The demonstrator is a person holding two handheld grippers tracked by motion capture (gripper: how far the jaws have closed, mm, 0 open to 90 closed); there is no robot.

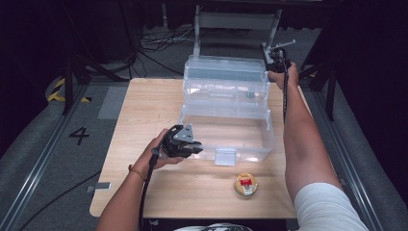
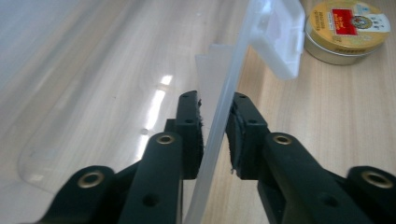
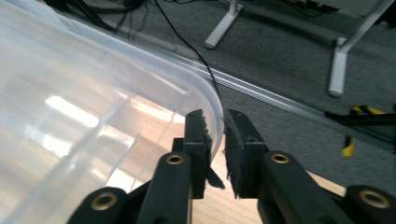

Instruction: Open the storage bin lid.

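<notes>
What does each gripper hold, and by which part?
Left gripper: the clear plastic box by its front rim. Right gripper: the open lid by its corner edge.

1. The left gripper point(image 1: 185, 144) sits low at the near left, held in the left hand point(image 1: 161, 153), forearm reaching in from the bottom edge.
2. Its jaws stand slightly apart, one on each side of a thin clear edge.
3. The right gripper point(image 1: 277, 60) is held far forward, the right arm fully stretched, jaws narrowly parted around a clear rim.

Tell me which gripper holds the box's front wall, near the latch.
The left gripper: its jaws straddle the clear box's near wall; the right gripper grips the raised lid's far corner.
</notes>
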